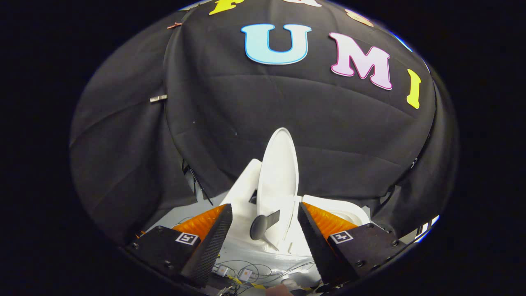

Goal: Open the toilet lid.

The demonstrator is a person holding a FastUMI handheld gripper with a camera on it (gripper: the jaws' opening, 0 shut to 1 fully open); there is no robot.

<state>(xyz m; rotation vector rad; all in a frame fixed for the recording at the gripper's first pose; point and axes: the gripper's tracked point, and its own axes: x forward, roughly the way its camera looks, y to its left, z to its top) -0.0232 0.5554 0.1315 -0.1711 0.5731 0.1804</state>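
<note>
Booth wall: black cloth (287, 123) hangs behind everything, draped down to the floor behind the toilet; two small clips (158, 98) pin its seam off to one side.

Toilet (341, 209): white, a small model by the look of it, sitting just beyond your fingers; the body and rim run off behind one finger, and what seems to be the tank (244, 181) stands beside the lid.

Lid (278, 172): white oval, already standing close to upright on its hinge, seen nearly edge-on, its top rising against the cloth; you can take the main lift as done, judging from how it stands now.

Gripper (265, 228): fingers spread wide, one on each side of the lid's lower part, neither touching it; nothing is held between them.

Handle (263, 225): a small dark grey tab juts out low on the lid, between your fingers; it lies free, not pinched.

Loose wires (254, 267) and a couple of small white plugs (245, 274) lie on the pale floor under the fingers.

Step in hand, as I read it: release and clearing away, with the lid raised; whether it leans past its balance point I cannot tell from this angle.

Next move calls for: keep the fingers apart; back straight out along their own line so neither finger clips the handle or the lid's edge; if the lid looks unsteady, nudge it gently back toward the tank first.
</note>
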